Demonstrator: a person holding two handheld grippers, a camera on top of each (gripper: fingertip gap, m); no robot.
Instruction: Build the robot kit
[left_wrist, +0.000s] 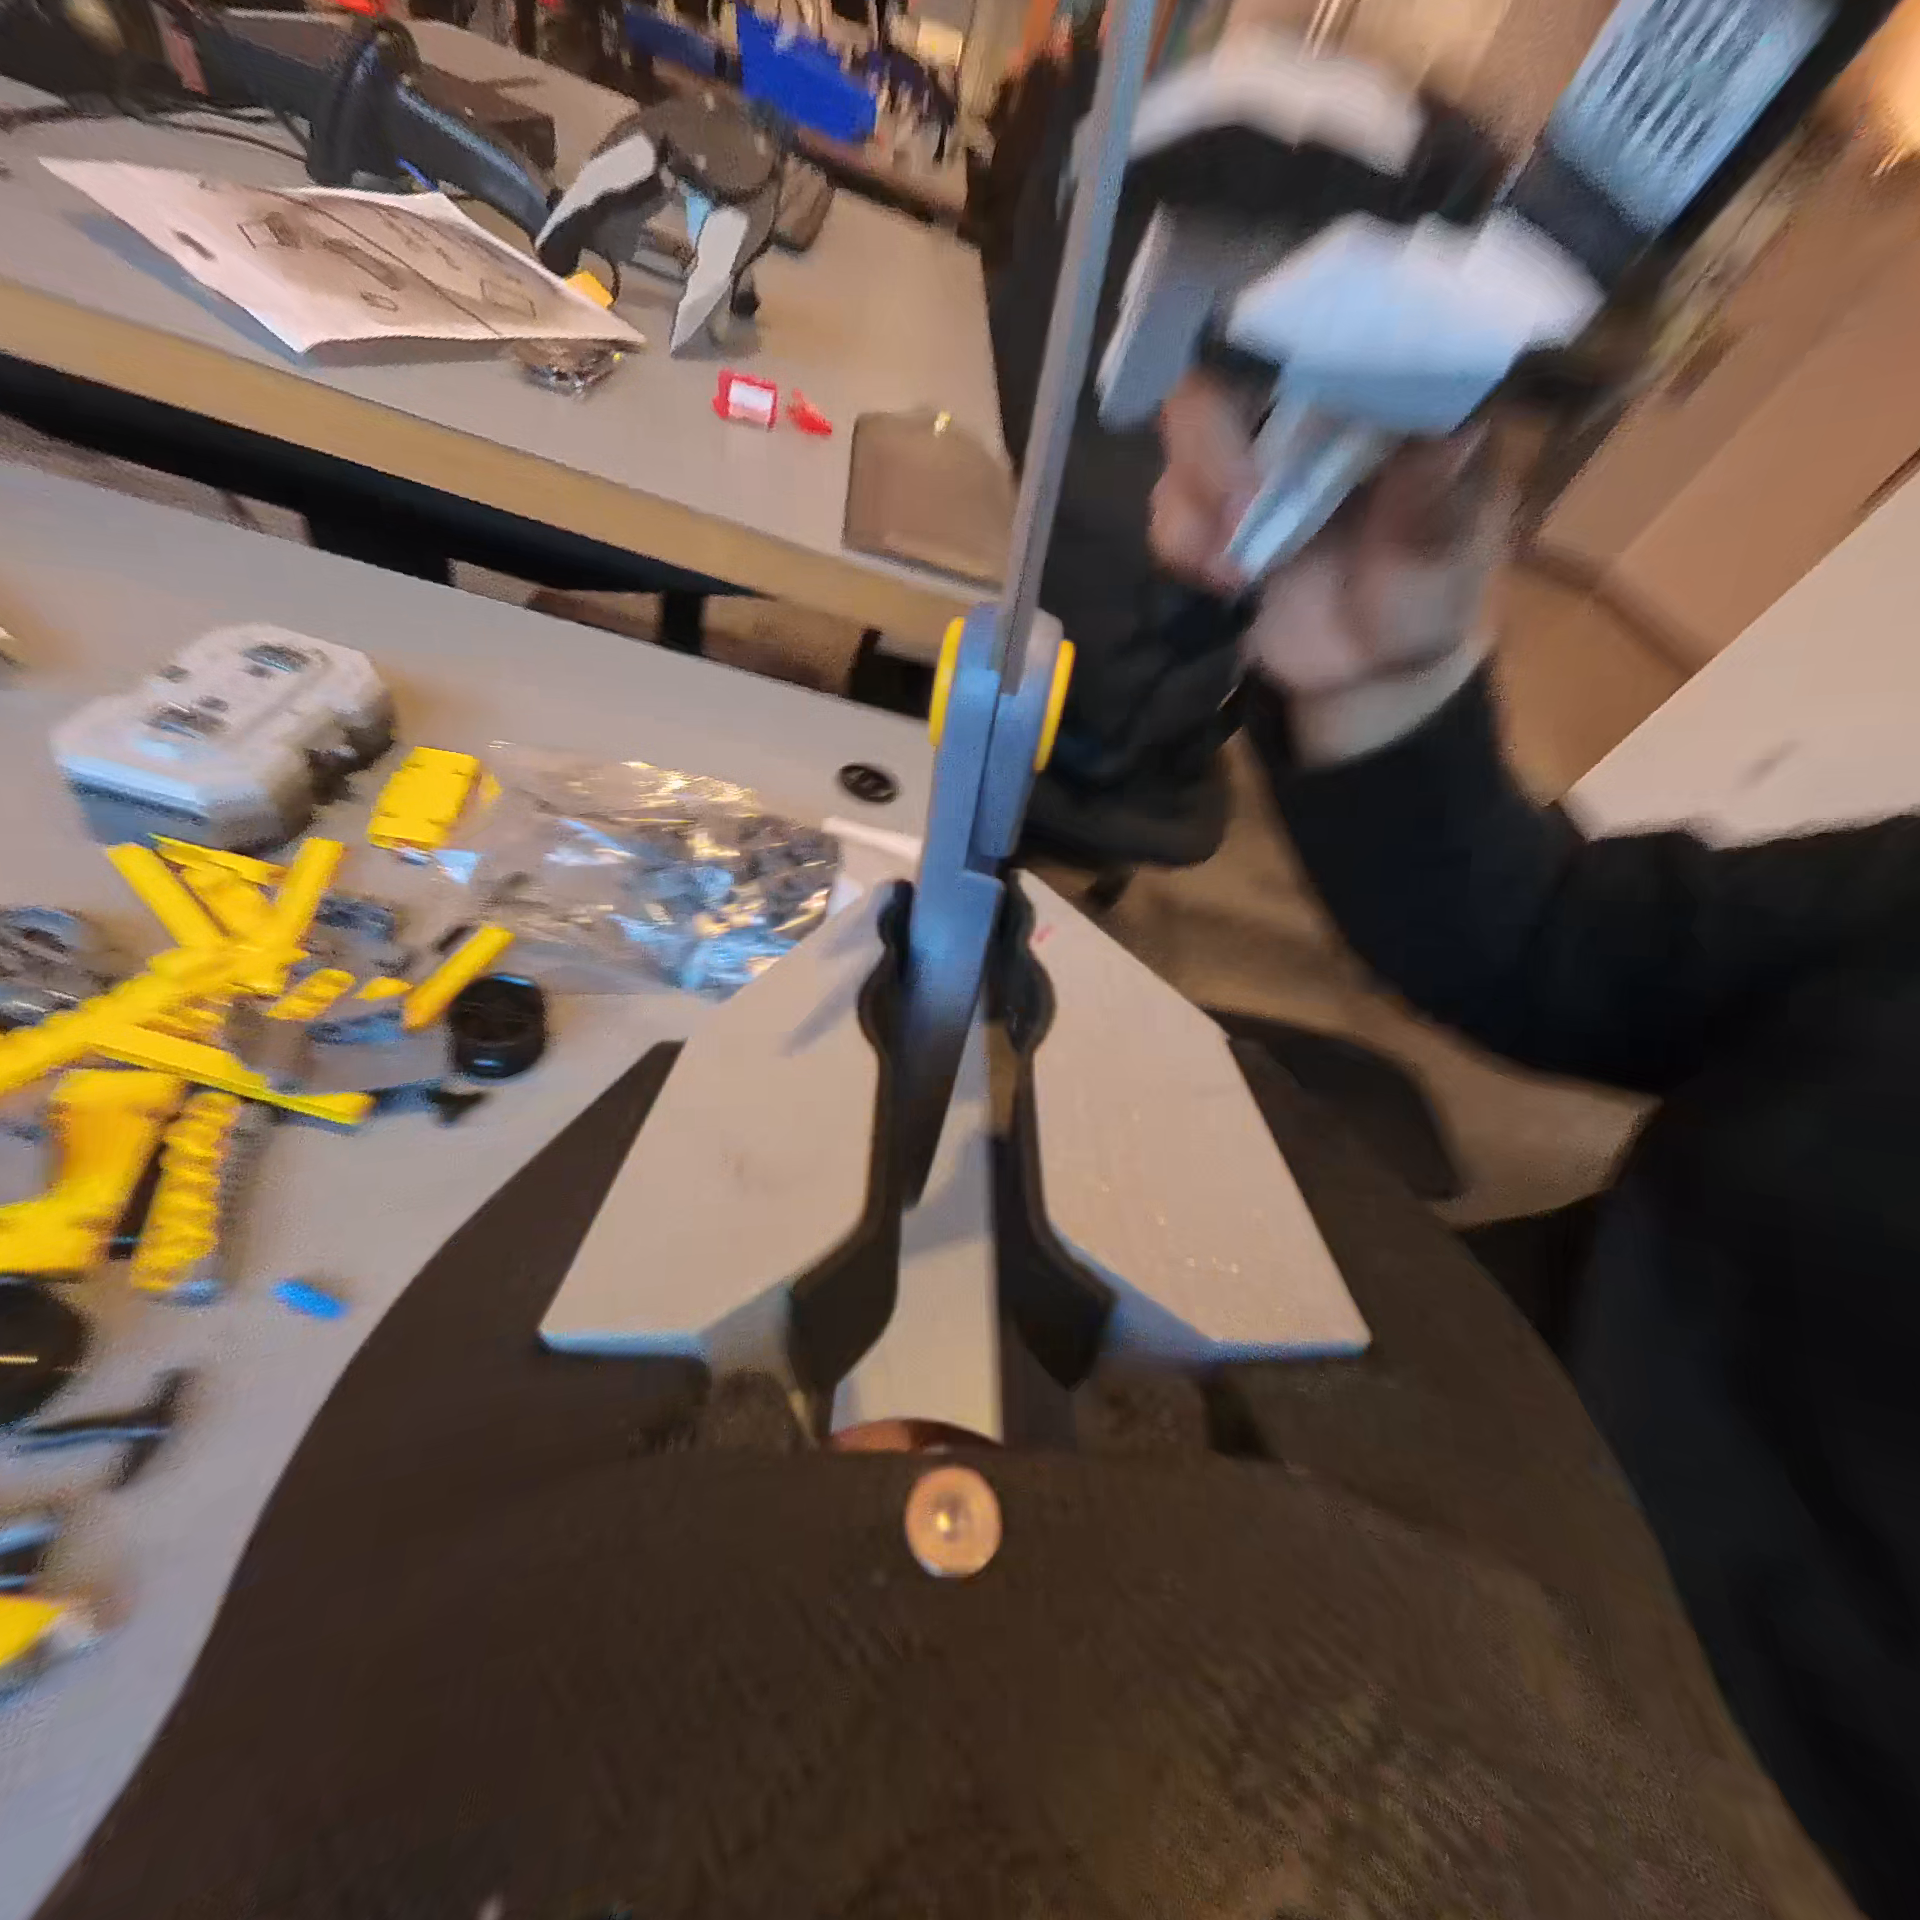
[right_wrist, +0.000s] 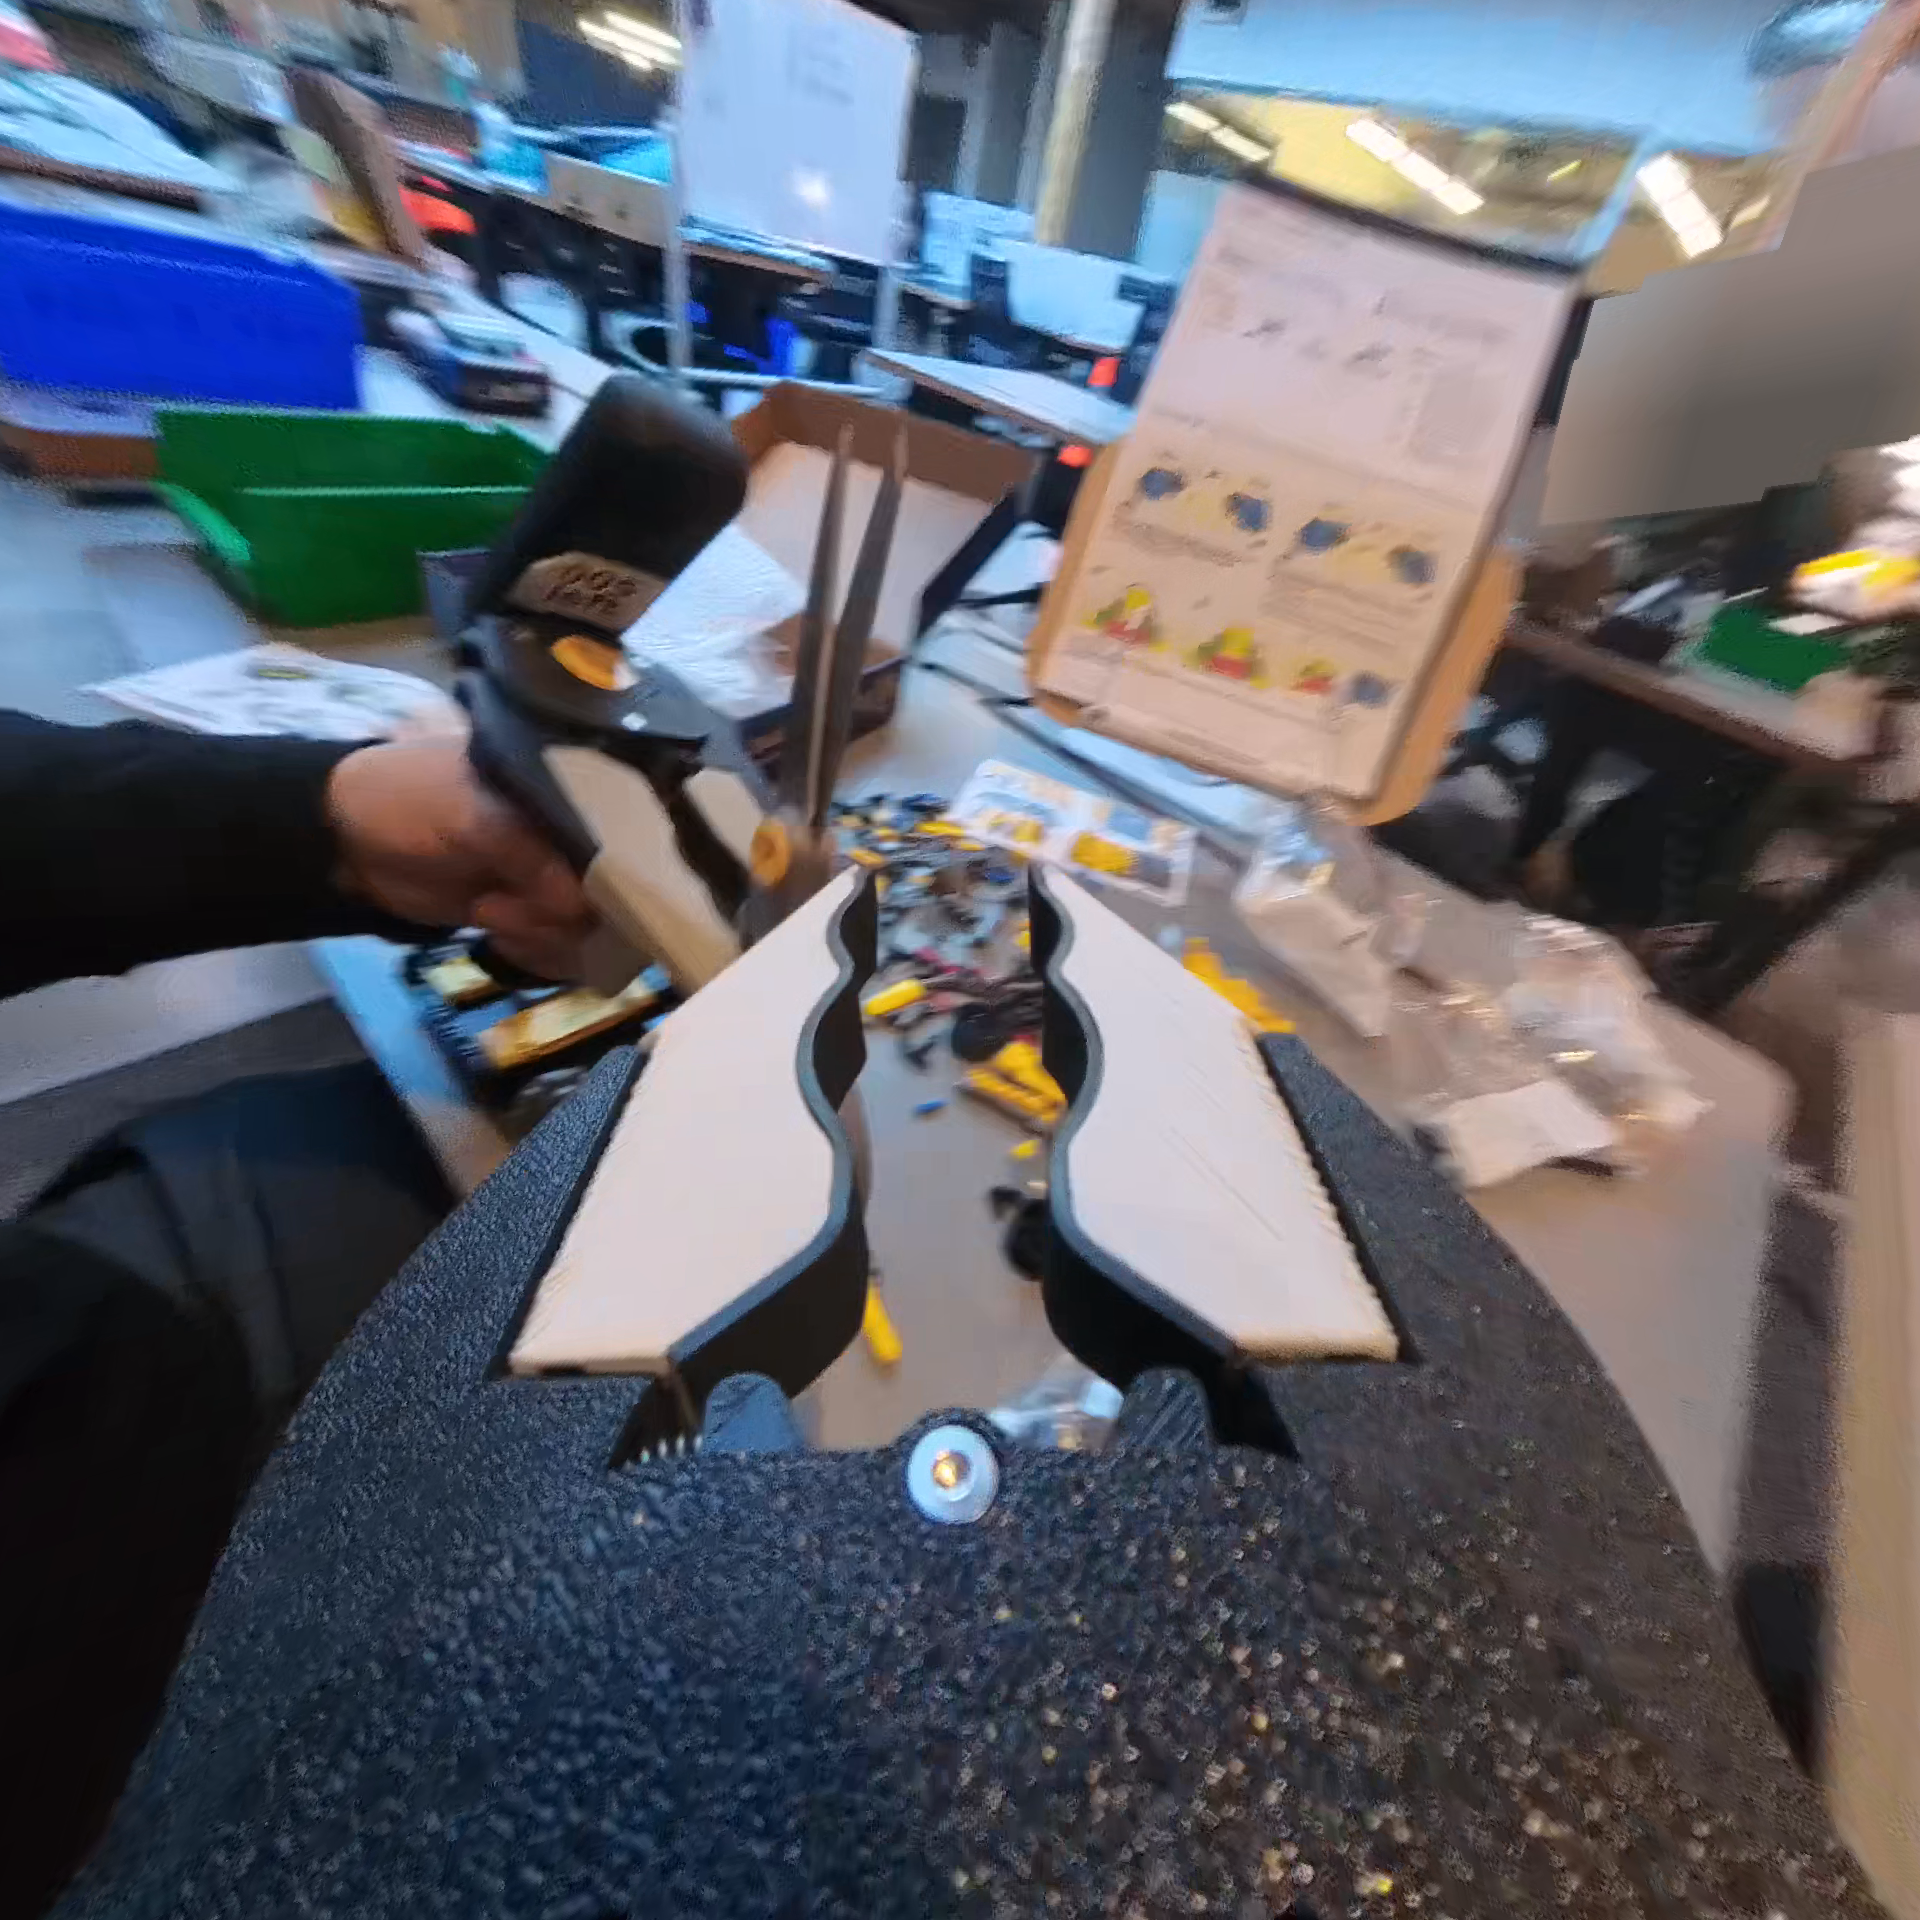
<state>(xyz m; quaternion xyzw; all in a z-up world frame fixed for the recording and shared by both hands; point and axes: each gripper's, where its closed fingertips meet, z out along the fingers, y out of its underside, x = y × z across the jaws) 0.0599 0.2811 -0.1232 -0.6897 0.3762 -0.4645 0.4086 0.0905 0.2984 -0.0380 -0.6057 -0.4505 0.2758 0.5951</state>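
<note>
- Left gripper (left_wrist: 951, 1049) is clamped tight on the grey handle of the scissors (left_wrist: 992, 758), blades standing straight up, slightly parted in the right wrist view.
- Right gripper (right_wrist: 951, 997) hangs wide and empty above the tabletop, off to the right of the scissors.
- Risk, as I judge it: the pinch sits low on the handle, so the scissors could pivot and swing the blades toward that hand (left_wrist: 1340, 582) close by.
- Below, yellow pieces (left_wrist: 177, 1039) litter the tabletop's left side, with a clear bag (left_wrist: 634, 862) and a grey block (left_wrist: 223, 727) behind them.
- A propped cardboard sheet (right_wrist: 1288, 499) stands towards the far edge.
- Beyond: green bins (right_wrist: 343, 509) and crowded, blurred desks.
</note>
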